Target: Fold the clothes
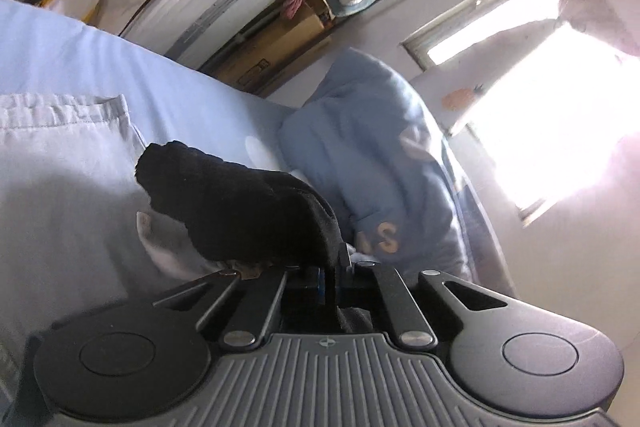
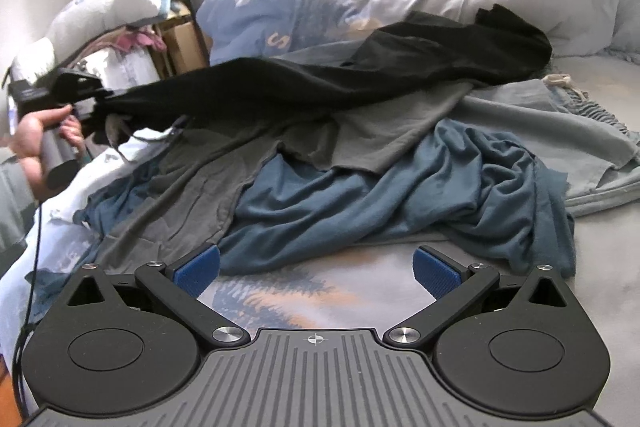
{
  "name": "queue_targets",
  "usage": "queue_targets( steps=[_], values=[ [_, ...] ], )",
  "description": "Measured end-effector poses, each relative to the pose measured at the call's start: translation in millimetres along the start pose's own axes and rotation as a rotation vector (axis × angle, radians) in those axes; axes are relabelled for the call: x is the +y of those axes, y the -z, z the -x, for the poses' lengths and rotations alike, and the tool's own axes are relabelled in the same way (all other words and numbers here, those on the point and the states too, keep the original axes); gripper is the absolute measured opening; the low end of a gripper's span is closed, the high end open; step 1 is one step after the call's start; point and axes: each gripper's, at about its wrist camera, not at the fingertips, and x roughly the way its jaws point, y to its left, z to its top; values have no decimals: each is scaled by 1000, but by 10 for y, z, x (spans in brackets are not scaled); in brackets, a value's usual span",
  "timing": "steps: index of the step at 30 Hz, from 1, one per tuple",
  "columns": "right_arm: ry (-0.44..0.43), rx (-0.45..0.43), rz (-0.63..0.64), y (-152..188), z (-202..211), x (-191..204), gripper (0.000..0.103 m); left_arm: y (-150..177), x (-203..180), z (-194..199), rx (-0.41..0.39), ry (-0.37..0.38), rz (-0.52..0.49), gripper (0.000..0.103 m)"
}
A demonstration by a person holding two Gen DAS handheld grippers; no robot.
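Blue pads (image 2: 436,273) of the right gripper (image 2: 316,271) stand wide, empty, over the bed (image 2: 320,291). At ten o'clock the left gripper (image 2: 86,95) pinches the black garment (image 2: 320,79), lifted off the grey (image 2: 368,135) and teal (image 2: 360,195) clothes. Best take another edge with the right and spread it flat.

Matt black plastic and ribbed grey casing form the right gripper (image 2: 316,273), its pads (image 2: 434,273) blue, finely ridged plastic, its pivots bright metal. Just ahead of the pads lies a blue garment (image 2: 400,195) of soft, crumpled knit, behind it a matt grey garment (image 2: 224,179). Beyond and to the left, the left gripper (image 2: 94,103) clamps a black garment (image 2: 320,79), dull cloth. The printed bedsheet (image 2: 360,279) between the pads looks smooth cotton.
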Motion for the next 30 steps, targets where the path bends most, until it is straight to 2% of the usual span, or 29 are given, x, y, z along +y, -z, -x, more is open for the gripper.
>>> queue_targets(
  steps=[10,21,24,30],
  values=[
    [12,-28,-5,-62,87,-52,103,-97,-32,706,-70,77,68,7],
    [4,-85,-19,-157,315,-112,103,-243,42,1528,-128,72,104,7],
    [-47,-77,-58,-209,314,-157,103,-305,29,1590,-116,61,99,7],
    [-205,0,-210,-298,-26,-127,103,-386,-77,1593,-95,80,92,7]
  ],
)
